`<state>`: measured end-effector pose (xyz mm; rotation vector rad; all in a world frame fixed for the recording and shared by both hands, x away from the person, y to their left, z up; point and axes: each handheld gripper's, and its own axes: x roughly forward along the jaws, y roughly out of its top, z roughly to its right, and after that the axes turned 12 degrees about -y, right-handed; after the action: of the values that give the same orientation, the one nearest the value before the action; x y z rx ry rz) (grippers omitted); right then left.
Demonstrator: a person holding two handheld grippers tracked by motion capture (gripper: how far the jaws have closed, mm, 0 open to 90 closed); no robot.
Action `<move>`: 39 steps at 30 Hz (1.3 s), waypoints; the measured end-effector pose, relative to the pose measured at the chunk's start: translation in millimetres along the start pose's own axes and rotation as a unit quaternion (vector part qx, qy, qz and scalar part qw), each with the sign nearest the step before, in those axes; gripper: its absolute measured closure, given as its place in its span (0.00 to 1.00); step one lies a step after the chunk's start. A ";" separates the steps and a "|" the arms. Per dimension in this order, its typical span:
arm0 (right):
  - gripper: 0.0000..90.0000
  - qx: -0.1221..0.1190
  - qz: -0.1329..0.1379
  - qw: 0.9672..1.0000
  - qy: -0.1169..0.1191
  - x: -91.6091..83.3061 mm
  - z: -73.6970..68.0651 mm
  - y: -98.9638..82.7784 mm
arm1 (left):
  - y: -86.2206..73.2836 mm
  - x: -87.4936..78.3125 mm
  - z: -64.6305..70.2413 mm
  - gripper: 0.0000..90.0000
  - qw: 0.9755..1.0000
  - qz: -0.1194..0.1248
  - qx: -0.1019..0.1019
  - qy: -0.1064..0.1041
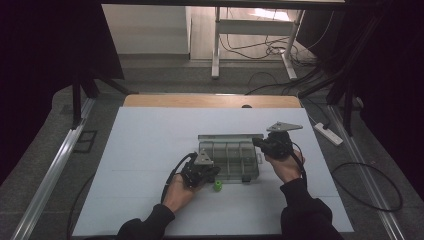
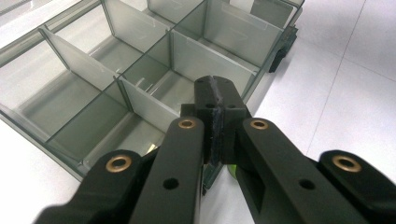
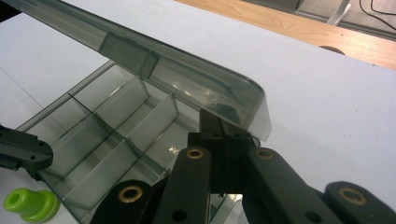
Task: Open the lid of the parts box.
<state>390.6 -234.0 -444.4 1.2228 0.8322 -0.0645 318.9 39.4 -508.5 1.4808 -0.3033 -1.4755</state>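
Green spool point(image 1: 218, 186) just beside left gripper point(image 1: 212, 172) fingers.

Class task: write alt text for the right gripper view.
The right gripper, jaws closed, sits under the raised clear lid of an empty divided organiser box on a white table. A green spool lies at bottom left.

Glossy smoky clear-plastic organizer box point(image 1: 235, 157); matt white tabletop point(image 1: 150, 145).
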 end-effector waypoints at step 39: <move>1.00 0.016 0.020 1.000 -0.009 16.9 12.5 18.1 | 0.2 0.6 1.2 0.99 1.000 -0.002 0.004 0.003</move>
<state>417.6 -231.4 -438.8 1.2660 0.7934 -0.0564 318.0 38.3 -508.5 1.4926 -0.3027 -1.4729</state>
